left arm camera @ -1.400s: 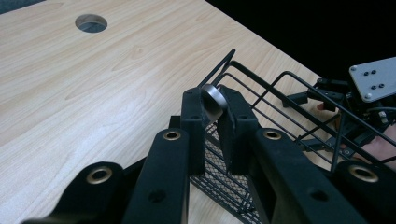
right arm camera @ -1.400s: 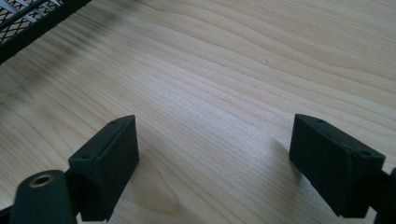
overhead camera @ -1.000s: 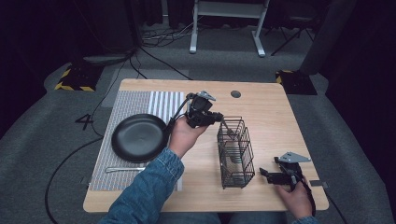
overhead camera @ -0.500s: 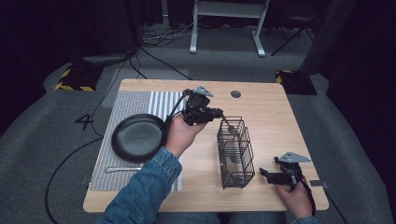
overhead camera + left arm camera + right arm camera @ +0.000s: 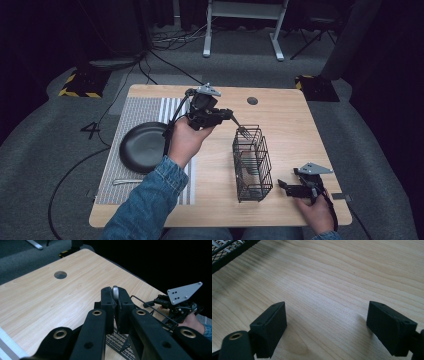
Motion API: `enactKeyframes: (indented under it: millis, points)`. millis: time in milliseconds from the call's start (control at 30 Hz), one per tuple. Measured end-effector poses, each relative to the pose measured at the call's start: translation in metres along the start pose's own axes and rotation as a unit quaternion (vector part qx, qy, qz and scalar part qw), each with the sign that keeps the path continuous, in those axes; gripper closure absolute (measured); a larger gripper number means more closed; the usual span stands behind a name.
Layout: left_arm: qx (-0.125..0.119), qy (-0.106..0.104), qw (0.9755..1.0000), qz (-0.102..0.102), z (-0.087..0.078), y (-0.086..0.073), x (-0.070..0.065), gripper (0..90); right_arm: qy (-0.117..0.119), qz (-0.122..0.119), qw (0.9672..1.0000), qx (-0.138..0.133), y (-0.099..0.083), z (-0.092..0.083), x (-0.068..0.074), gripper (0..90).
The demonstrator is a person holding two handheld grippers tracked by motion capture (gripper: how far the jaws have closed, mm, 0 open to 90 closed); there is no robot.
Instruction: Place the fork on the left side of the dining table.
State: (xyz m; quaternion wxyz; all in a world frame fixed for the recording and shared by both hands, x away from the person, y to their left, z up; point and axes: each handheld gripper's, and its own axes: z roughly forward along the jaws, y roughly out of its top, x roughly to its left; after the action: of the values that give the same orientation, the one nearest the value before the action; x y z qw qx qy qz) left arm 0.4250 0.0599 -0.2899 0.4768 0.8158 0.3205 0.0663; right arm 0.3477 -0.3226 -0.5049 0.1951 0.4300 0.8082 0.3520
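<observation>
Right gripper (image 5: 287,187): fingers spread, resting near right on surface (image 5: 300,130) | left gripper (image 5: 231,116): fingers pinching fork (image 5: 242,130), lifted since a second ago, tines now at basket (image 5: 251,165) far rim | likely about to drop it in

You can read one mark: a dark figure "4" (image 5: 93,130) on the grey floor (image 5: 60,145) just left of the worktop (image 5: 295,125). Nothing on the worktop itself carries legible lettering, labels or brand names.
</observation>
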Motion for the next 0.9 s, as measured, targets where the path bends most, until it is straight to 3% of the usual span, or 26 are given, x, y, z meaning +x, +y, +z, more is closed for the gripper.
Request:
enactKeyframes:
  millis: [267, 500, 900]
  points:
    - [-0.019, 0.007, 0.9998, 0.007, -0.026, 0.004, 0.002, 86.6, -0.005, 0.004, 1.0, 0.0, 0.0, 0.0, 0.001, 16.8]
    - [-0.032, 0.028, 0.9991, 0.008, -0.048, 0.007, 0.008, 86.6, -0.006, 0.005, 1.0, -0.001, 0.0, 0.0, 0.001, 16.9]
    - [-0.052, 0.046, 0.9974, -0.016, -0.067, 0.005, 0.038, 86.6, -0.007, 0.006, 1.0, 0.0, 0.0, 0.001, 0.001, 16.9]
